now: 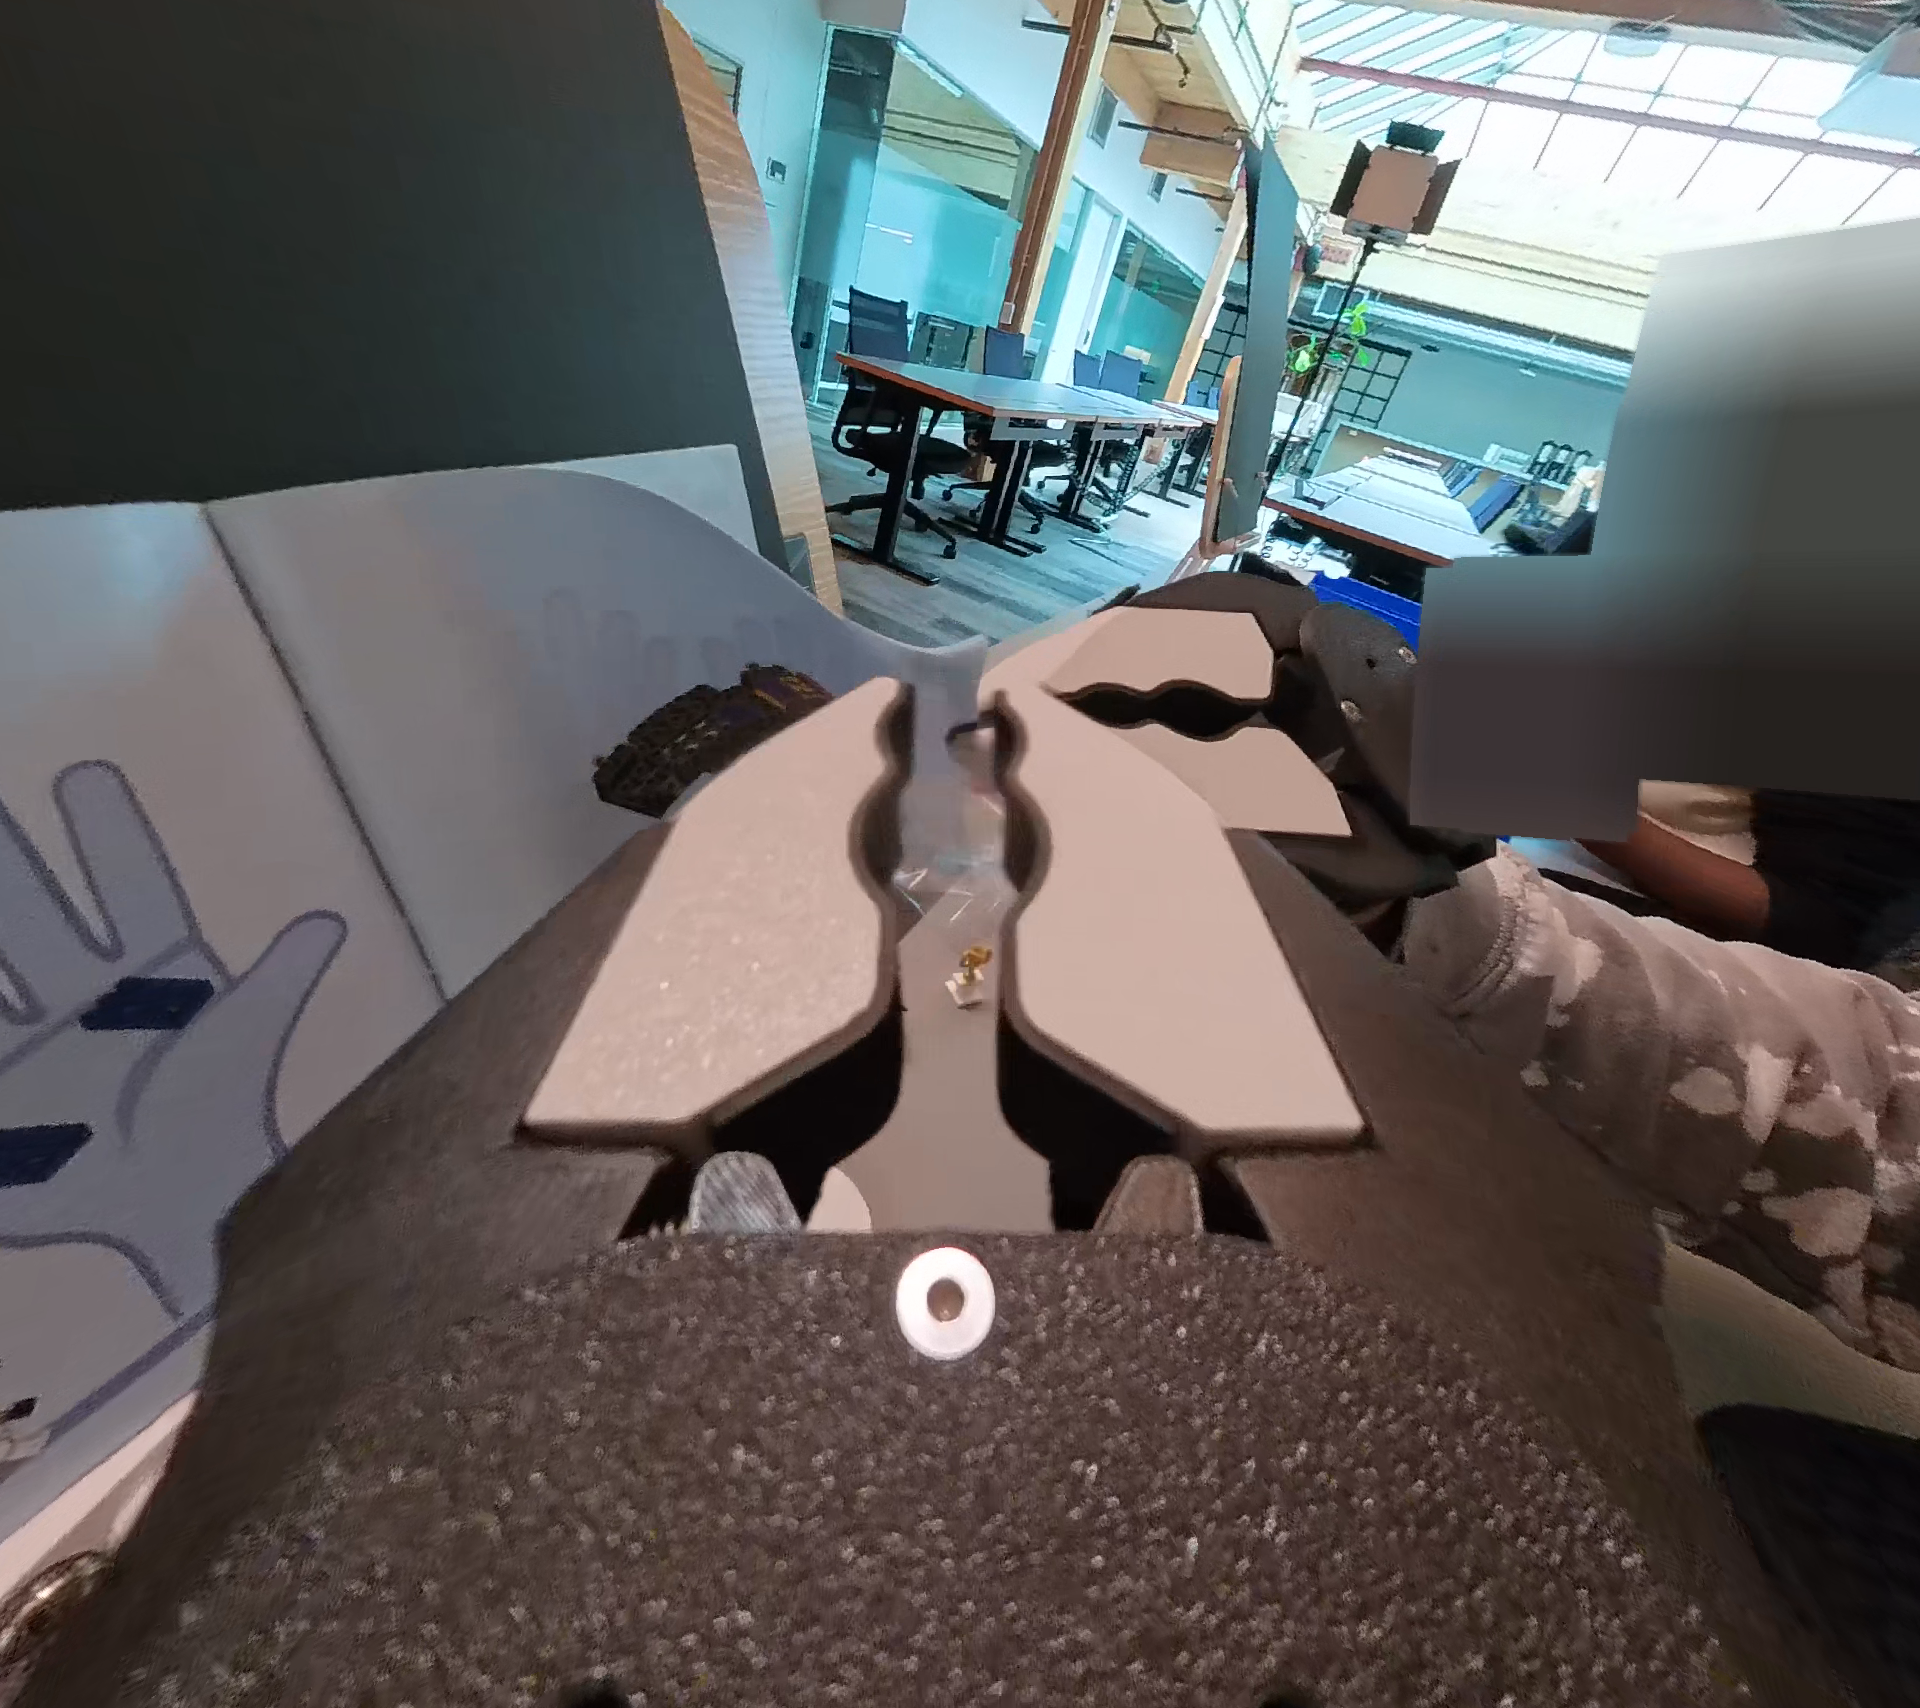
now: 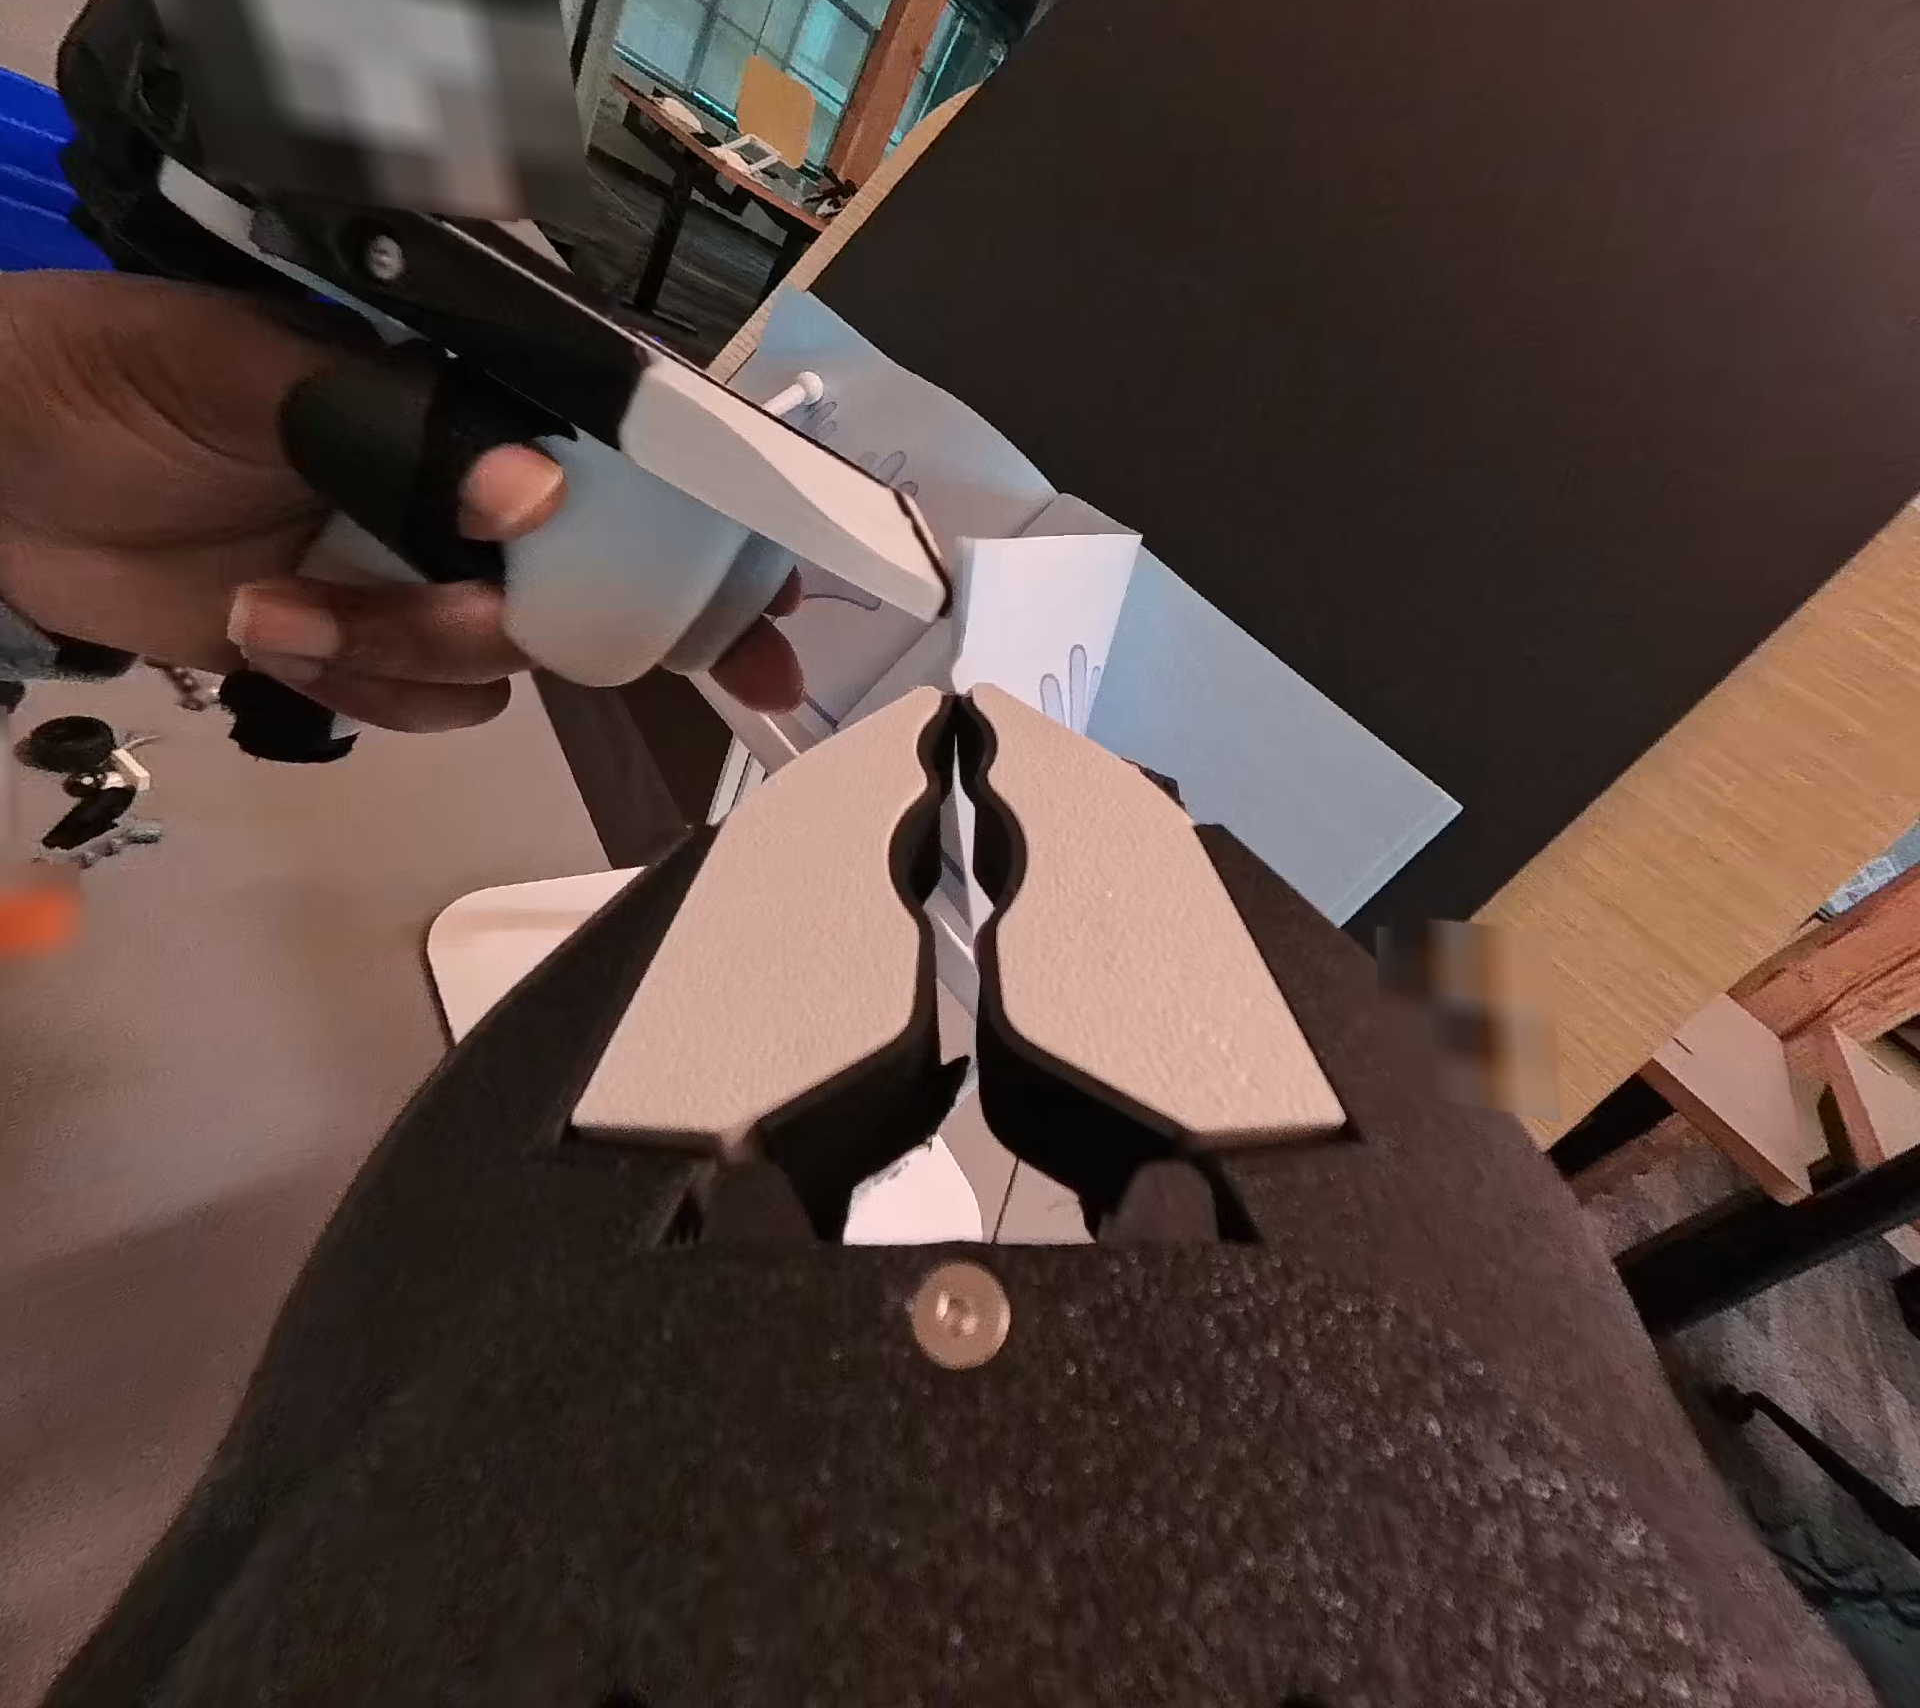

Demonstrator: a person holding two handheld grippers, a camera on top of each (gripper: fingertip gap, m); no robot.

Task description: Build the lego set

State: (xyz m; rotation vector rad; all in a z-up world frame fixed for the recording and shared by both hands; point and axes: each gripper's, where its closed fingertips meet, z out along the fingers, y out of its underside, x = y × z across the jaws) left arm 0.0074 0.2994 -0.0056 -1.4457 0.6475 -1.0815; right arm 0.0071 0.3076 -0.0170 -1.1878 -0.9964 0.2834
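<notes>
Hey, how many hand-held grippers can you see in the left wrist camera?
2. The left hand-held gripper fills the foreground; the right hand-held gripper is just beyond, to its right. Both pinch a page.

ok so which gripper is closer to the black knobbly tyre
Left. The left gripper is just right of the tyre; the right gripper is farther right, beyond the left one. Both pinch a booklet page.

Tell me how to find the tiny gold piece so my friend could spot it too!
Start at the big pale blue booklet with hand drawings, then move right to the left gripper. Look down the gap between its two grey fingers to the grey table. The gold piece lies there, just below some crinkly clear plastic; it is the only shiny yellow thing.
</notes>
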